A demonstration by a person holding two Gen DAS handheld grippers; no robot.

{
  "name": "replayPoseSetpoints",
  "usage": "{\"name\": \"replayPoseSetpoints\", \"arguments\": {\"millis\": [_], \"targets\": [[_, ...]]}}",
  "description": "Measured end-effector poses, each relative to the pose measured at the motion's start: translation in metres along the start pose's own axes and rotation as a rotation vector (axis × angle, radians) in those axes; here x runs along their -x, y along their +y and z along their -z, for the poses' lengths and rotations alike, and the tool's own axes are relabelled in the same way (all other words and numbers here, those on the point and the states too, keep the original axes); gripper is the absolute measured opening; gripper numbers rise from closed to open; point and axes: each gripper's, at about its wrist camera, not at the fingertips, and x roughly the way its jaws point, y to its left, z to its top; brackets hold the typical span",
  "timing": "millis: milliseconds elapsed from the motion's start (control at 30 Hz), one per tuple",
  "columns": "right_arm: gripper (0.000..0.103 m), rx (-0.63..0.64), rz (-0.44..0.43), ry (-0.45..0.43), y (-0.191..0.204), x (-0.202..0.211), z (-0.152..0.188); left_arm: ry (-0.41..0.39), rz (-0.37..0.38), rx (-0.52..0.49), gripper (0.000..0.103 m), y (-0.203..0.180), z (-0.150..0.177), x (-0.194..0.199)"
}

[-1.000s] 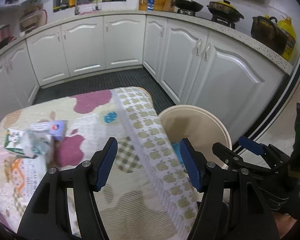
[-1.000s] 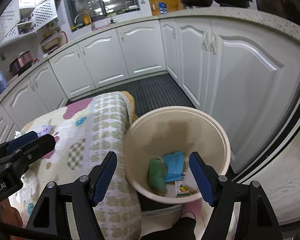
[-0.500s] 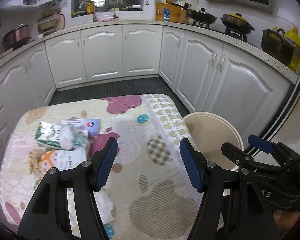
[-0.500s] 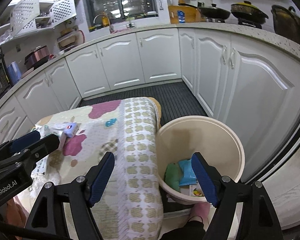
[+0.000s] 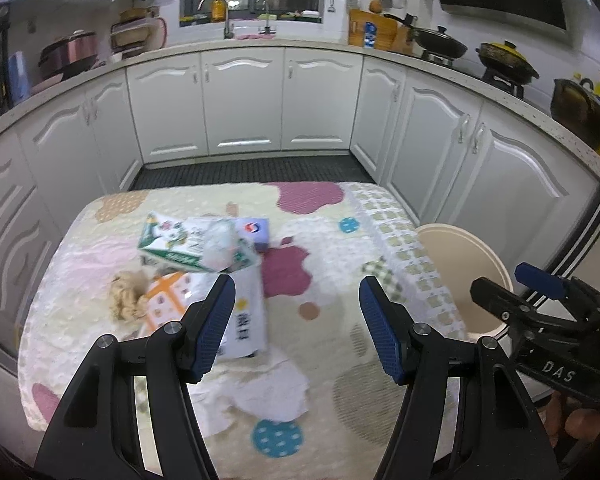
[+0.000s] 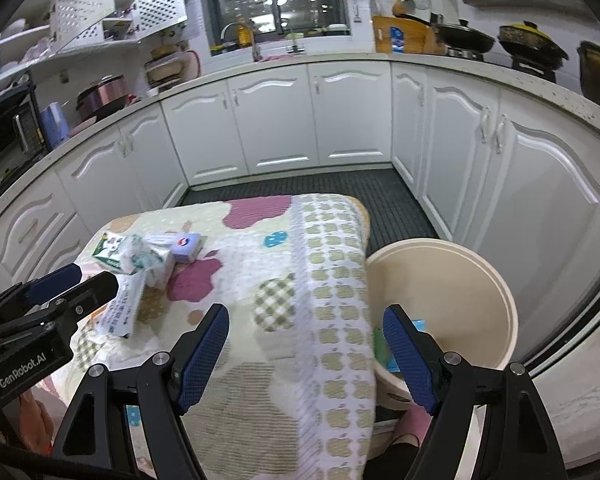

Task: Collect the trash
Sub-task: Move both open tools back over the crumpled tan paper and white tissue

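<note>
Trash lies on the cloth-covered table (image 5: 332, 280): a green-and-white carton (image 5: 172, 240), a small lilac box (image 5: 256, 232), a crumpled plastic wad (image 5: 219, 246), a white printed bag (image 5: 240, 316), a tan crumpled wad (image 5: 126, 296) and white tissue (image 5: 268, 392). A beige bin (image 6: 452, 292) stands at the table's right and holds blue and green wrappers (image 6: 384, 344). My left gripper (image 5: 296, 324) is open and empty above the table's near half. My right gripper (image 6: 306, 356) is open and empty over the table's right edge beside the bin.
White kitchen cabinets (image 5: 244, 100) curve around the back and right. A dark ribbed floor mat (image 5: 252, 168) lies beyond the table. Pots (image 5: 504, 60) and a pan stand on the counter at the right. The right gripper shows in the left wrist view (image 5: 540, 308).
Both grippers have swung left, away from the bin and toward the table. The trash pile has come nearer the middle of both views. Both stay open and empty.
</note>
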Motion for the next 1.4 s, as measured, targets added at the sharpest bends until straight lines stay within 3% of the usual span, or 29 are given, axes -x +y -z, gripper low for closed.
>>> {"name": "replayPoseSetpoints", "arguments": {"millis": [167, 467, 667, 900, 1267, 1367, 1400], "targets": [[0.077, 0.021, -0.030, 0.014, 0.016, -0.004, 0.004, 0.048, -0.009, 0.041, 0.064, 0.044, 0.006, 0.001], [0.078, 0.069, -0.116, 0.073, 0.053, -0.022, 0.013, 0.101, -0.102, 0.145, 0.064, 0.132, 0.022, 0.000], [0.078, 0.103, -0.181, 0.132, 0.080, -0.042, 0.021, 0.130, -0.091, 0.214, 0.064, 0.169, 0.028, -0.013], [0.078, 0.152, -0.250, 0.199, 0.111, -0.066, 0.032, 0.177, -0.021, 0.292, 0.064, 0.192, 0.031, -0.047], [0.078, 0.202, -0.329, 0.267, 0.161, -0.111, 0.045, 0.185, -0.036, 0.341, 0.064, 0.205, 0.020, -0.091], [0.078, 0.184, -0.328, 0.249, 0.167, -0.118, 0.049, 0.194, -0.014, 0.325, 0.064, 0.201, 0.020, -0.098], [0.071, 0.188, -0.320, 0.237, 0.167, -0.117, 0.049, 0.197, -0.014, 0.317, 0.063, 0.200, 0.020, -0.100]]}}
